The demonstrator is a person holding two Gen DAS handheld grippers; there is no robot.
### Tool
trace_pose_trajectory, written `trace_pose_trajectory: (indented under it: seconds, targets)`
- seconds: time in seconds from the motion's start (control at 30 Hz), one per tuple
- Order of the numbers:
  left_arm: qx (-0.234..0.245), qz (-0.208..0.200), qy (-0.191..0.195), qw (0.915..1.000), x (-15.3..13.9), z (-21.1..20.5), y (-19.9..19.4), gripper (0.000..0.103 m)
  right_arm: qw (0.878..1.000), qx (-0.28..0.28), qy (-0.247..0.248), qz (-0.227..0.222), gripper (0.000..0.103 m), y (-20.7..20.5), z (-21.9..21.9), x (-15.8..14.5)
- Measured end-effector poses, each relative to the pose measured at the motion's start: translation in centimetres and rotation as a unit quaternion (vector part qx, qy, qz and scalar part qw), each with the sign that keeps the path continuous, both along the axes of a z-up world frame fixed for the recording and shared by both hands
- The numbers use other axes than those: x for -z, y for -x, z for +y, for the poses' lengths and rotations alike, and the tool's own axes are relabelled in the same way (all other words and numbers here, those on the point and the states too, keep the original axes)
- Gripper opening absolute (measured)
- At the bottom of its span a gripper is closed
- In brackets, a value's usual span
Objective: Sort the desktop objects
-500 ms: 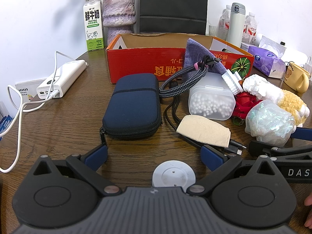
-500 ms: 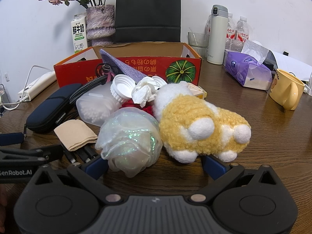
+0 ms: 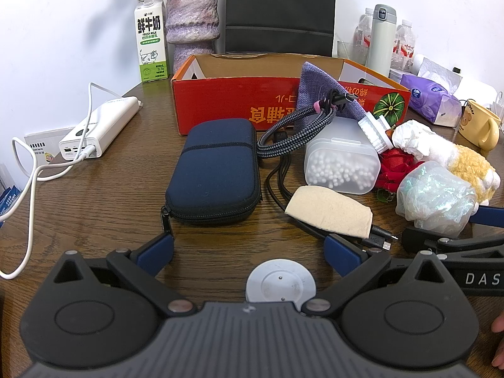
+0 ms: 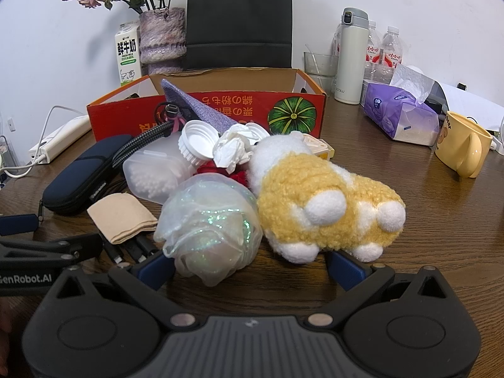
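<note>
Looking from the left wrist, the left hand-held gripper [image 3: 249, 249] hangs with jaws apart and empty over the bench [image 3: 94, 208], the blue case [image 3: 214, 170] lying just ahead between its fingers and in front of the red box [image 3: 239, 107]; a square, centred approach across the case's width should serve best. From the right wrist, the right hand-held gripper [image 4: 249, 266] is likewise apart and empty, the plush [image 4: 324, 201] and mesh bag [image 4: 208, 230] lying just beyond its fingertips, well in front of that box [image 4: 239, 116].

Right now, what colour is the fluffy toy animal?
The plush toy is yellow with white paws, tail and patches; the right wrist view shows it best.
</note>
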State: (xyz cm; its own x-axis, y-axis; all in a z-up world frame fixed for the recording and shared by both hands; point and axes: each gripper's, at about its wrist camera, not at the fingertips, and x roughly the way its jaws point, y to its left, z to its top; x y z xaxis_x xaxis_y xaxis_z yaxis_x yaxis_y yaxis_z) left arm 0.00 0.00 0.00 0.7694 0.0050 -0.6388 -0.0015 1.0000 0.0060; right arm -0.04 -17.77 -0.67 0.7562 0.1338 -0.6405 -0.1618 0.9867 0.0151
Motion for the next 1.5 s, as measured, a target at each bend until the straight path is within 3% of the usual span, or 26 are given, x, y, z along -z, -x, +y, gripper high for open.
trace_pose_trajectory:
  seconds: [0.8, 0.9, 0.97, 1.03, 1.07, 1.2, 1.33, 1.43, 1.5]
  targets:
    - [-0.007, 0.000, 0.000, 1.0000, 0.1, 0.0, 0.0, 0.103, 1.000, 0.000, 0.002, 0.000, 0.103, -0.1, 0.1, -0.1]
    - [-0.003, 0.008, -0.023, 0.9997, -0.5, 0.2, 0.8, 0.103, 1.000, -0.007, -0.001, 0.011, 0.103, -0.4, 0.0, -0.3]
    - [-0.022, -0.018, -0.057, 0.9980, -1.4, 0.1, 3.1, 0.103, 1.000, 0.009, -0.003, 0.018, 0.102, 0.8, -0.5, -0.9]
    - [-0.002, -0.084, -0.062, 0.9945, -2.2, 0.5, 6.6, 0.103, 1.000, -0.012, -0.018, -0.011, 0.103, 3.3, -1.3, -1.6]
    - [0.009, -0.098, -0.057, 0.9935, -2.3, 0.7, 7.8, 0.103, 0.999, -0.032, -0.024, -0.022, 0.103, 4.5, -1.6, -1.9]
    - [0.052, -0.101, -0.015, 0.9934, -1.5, 1.4, 9.6, 0.103, 0.996, -0.060, -0.043, -0.042, 0.096, 6.9, -2.4, -2.4]
    - [0.040, -0.081, -0.019, 0.9957, -0.8, 1.1, 8.8, 0.103, 0.995, -0.070, -0.038, -0.057, 0.084, 6.8, -2.0, -2.8]
    - [0.025, -0.061, 0.009, 0.9978, -0.7, 1.7, 7.7, 0.086, 0.994, -0.069, -0.028, -0.078, 0.084, 6.7, -1.9, -3.0]
    - [0.016, -0.028, 0.015, 0.9994, -0.4, 1.9, 6.8, 0.049, 0.994, -0.065, -0.037, -0.075, 0.080, 6.1, -2.3, -3.1]
